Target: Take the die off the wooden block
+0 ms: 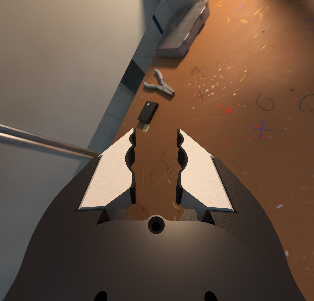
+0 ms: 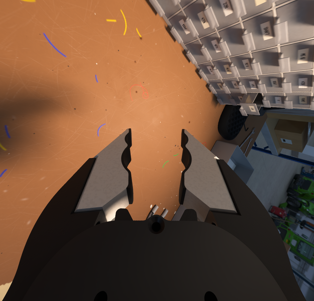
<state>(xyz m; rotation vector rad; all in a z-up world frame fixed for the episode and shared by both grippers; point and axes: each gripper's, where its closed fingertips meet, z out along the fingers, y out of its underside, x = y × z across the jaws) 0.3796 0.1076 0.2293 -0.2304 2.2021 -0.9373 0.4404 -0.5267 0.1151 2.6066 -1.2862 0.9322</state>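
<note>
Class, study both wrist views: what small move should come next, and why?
Probably a slow turn of one gripper to search the bench. Neither view shows a die or wooden block: the open left gripper faces pliers and a small black box, and the open right gripper faces bare orange benchtop beside grey drawers.

Warm light on the surface; broad soft shadow at nine o'clock; far edges blurred, stretched.
</note>
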